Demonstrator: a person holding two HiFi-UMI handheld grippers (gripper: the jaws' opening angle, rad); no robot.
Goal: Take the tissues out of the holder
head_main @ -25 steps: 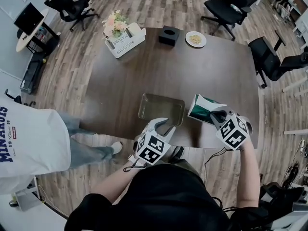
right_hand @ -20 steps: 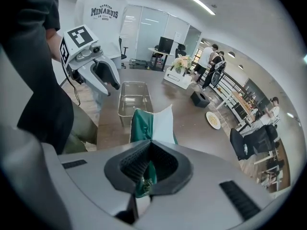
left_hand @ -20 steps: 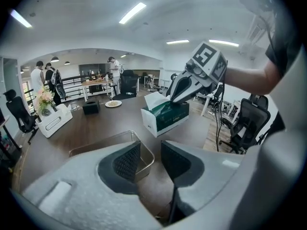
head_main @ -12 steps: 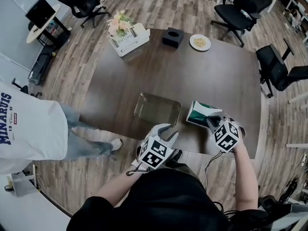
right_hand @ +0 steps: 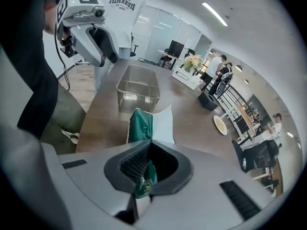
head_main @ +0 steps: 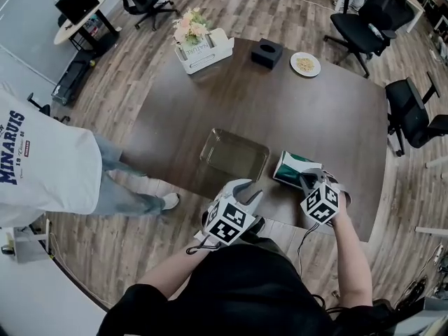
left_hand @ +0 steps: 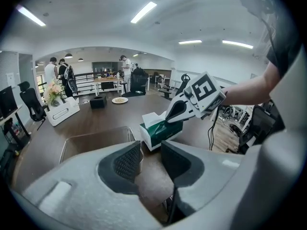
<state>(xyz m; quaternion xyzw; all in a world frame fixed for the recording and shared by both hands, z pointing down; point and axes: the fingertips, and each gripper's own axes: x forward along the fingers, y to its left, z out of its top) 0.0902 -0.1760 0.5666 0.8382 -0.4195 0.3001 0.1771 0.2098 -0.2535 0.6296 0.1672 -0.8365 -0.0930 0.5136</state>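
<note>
The right gripper's fingers are closed on the near end of a soft green-and-white pack of tissues; its crinkled green wrapper is pinched between the ribbed pads. The right gripper points steeply down at the near right part of the dark brown tabletop. The pack lies lengthways away from the fingers and looks to rest on the tabletop or just above it; which of the two cannot be told. A white tissue sticks up from its far end.

The left gripper's fingers stand apart with nothing between them. The left gripper hangs over the near edge of the tabletop, apart from the pack.

Just to the left of the pack sits a clear rectangular tray, which looks empty.

Judging from this, the pack is already out of the tray, and the step in hand is setting it down beside it. The next move calls for the pack to be settled flat, then for the right fingers to open and draw back up along their own line, so that the loose wrapper is not dragged along.
</note>
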